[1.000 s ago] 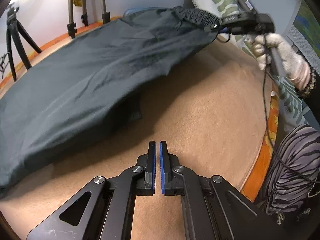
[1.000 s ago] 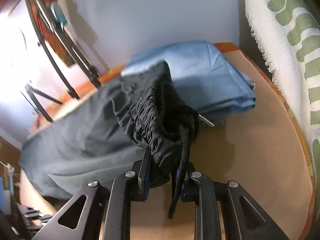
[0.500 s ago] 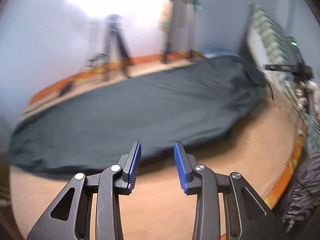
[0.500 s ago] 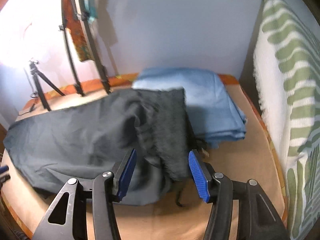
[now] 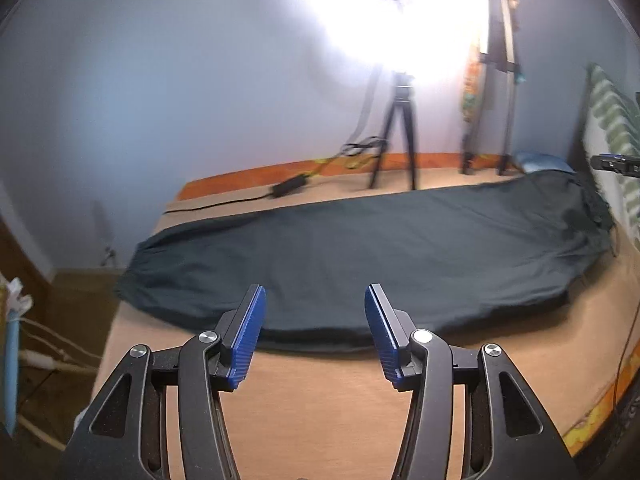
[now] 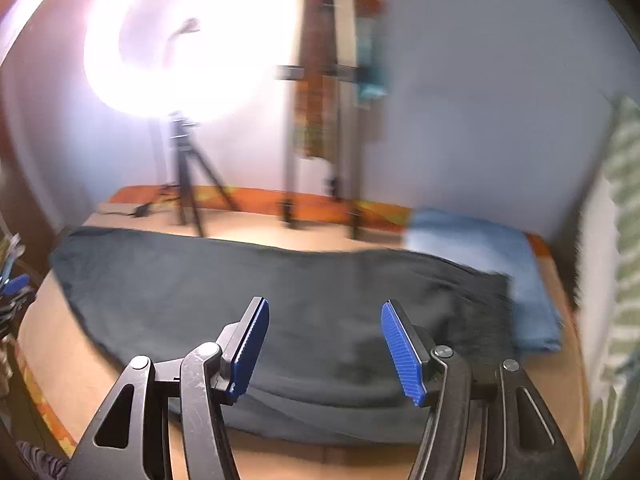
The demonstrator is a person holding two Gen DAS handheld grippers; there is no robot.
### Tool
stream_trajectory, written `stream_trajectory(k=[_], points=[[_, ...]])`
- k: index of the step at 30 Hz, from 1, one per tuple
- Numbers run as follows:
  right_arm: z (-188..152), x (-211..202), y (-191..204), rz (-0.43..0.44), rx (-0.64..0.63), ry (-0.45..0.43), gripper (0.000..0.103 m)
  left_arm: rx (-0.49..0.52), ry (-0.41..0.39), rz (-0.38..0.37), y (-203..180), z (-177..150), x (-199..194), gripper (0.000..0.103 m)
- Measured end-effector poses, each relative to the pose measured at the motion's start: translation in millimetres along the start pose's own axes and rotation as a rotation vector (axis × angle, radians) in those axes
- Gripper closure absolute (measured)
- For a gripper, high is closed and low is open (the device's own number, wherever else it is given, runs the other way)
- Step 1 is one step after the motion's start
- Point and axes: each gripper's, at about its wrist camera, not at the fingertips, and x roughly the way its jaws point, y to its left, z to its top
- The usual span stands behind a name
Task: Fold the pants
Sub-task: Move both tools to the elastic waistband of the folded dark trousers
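Note:
Dark pants (image 5: 360,256) lie flat and lengthwise on the tan bed surface (image 5: 320,400), folded leg on leg, cuffs at the left and waistband at the right. My left gripper (image 5: 314,332) is open and empty, raised in front of the near edge of the pants. The pants also show in the right wrist view (image 6: 280,300), with the waistband at the right. My right gripper (image 6: 326,346) is open and empty above the waist end. Its tip shows at the far right of the left wrist view (image 5: 616,163).
A folded blue cloth (image 6: 492,264) lies right of the waistband. A tripod (image 5: 394,136) and a stand (image 5: 496,80) rise at the back by the wall, under a bright lamp. A green-patterned pillow (image 6: 616,280) borders the right. Cables (image 5: 288,190) lie at the back.
My right gripper has opened and let go of the waistband, which now lies flat. My left gripper has opened wide. Both have drawn back and tilted up from the pants.

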Motion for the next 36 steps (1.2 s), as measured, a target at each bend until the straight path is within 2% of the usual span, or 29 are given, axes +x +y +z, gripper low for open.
stream_trajectory(k=[10, 14, 16, 20, 22, 29, 36], points=[[30, 45, 143, 0.179, -0.192, 0.004, 0.042, -0.084, -0.003, 0.071, 71, -17, 1, 0.052], [37, 62, 188, 0.240, -0.235, 0.008, 0.042, -0.111, -0.001, 0.080, 92, -23, 6, 0.052], [38, 70, 209, 0.264, -0.261, 0.009, 0.042, -0.140, 0.005, 0.090, 107, -28, 11, 0.048], [39, 87, 246, 0.307, -0.299, 0.028, 0.042, -0.190, 0.017, 0.095, 132, -37, 23, 0.046], [41, 98, 266, 0.329, -0.321, 0.041, 0.042, -0.246, 0.022, 0.082, 152, -41, 30, 0.043], [52, 136, 329, 0.425, -0.340, 0.103, 0.042, -0.453, 0.044, 0.015, 221, -56, 62, 0.041], [59, 177, 387, 0.485, -0.364, 0.170, 0.042, -0.573, 0.075, -0.063, 258, -55, 105, 0.041]])
